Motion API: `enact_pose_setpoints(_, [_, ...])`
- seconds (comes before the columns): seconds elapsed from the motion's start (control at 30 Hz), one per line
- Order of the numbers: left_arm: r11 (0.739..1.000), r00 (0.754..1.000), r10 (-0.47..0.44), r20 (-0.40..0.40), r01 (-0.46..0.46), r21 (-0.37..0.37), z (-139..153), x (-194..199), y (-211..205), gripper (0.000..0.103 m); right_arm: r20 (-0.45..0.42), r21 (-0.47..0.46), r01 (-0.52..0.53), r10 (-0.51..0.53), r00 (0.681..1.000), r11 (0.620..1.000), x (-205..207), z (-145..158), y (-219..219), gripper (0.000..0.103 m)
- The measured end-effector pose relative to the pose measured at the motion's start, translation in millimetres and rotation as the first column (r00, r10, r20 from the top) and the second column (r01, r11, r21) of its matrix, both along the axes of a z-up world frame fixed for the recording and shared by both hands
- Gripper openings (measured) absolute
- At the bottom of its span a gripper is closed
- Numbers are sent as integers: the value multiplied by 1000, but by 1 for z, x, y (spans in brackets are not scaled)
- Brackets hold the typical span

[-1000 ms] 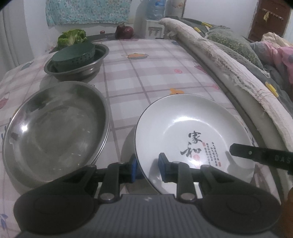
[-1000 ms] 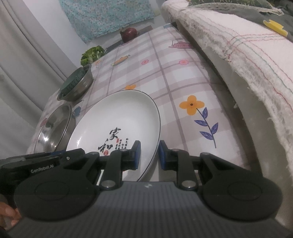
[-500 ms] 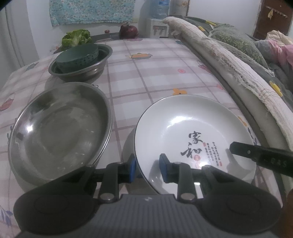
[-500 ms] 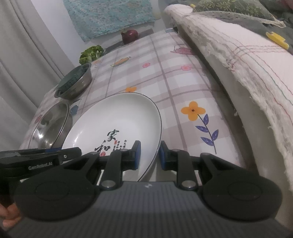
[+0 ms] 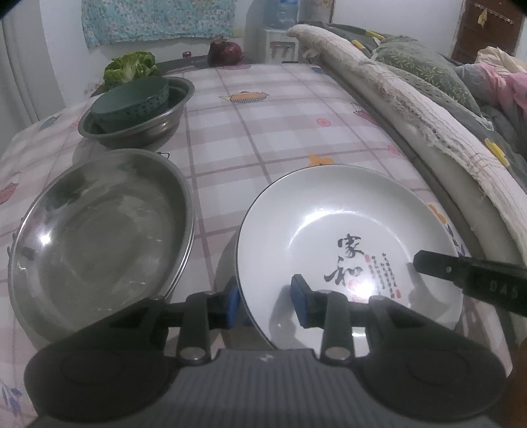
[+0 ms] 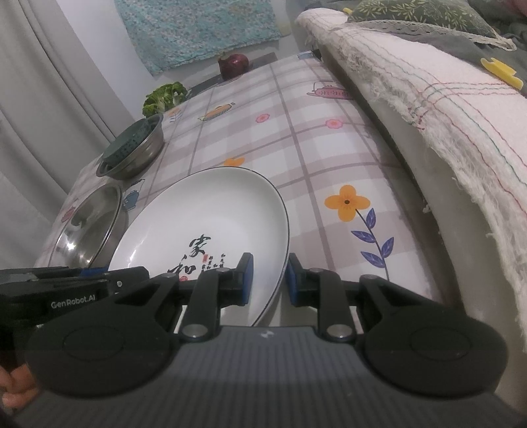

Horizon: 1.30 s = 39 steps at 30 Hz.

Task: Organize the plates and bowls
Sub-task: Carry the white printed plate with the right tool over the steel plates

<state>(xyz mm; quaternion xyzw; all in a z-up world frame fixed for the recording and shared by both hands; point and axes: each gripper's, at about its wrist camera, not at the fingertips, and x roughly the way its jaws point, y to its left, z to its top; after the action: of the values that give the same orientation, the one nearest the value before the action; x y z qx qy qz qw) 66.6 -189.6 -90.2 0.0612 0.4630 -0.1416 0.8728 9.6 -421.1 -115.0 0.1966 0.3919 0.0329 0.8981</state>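
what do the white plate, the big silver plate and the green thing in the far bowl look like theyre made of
White plate: likely glazed ceramic, glossy highlights and printed black characters. Big silver plate: looks like stainless steel, with mirror-like, smeared reflections. Green strainer: probably matte plastic, with rows of holes and no shine.

A checked cloth printed with flowers and teapots covers the surface [image 5: 280, 138], under dim, cool light. Pale curtains [image 6: 49, 98] hang left; a turquoise patterned cloth [image 5: 158, 19] hangs on the far wall. Folded blankets [image 6: 428, 82] (fringed, cream) pile up along the right.

Black left gripper [image 5: 267, 301] w/ blue pads, silver screws.
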Motion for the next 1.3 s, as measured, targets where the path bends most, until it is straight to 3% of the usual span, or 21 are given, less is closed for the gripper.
enact_pose_setpoints(0.87, [1000,999,-8,-31,8,-15,0,-8,2,39,21,50,14,-15,1000,999,11,-4,-8,20])
enact_pose_setpoints(1.3, [1000,1000,-8,-8,8,-21,-2,-4,0,43,51,1,4,-4,999,1000,7,-5,0,21])
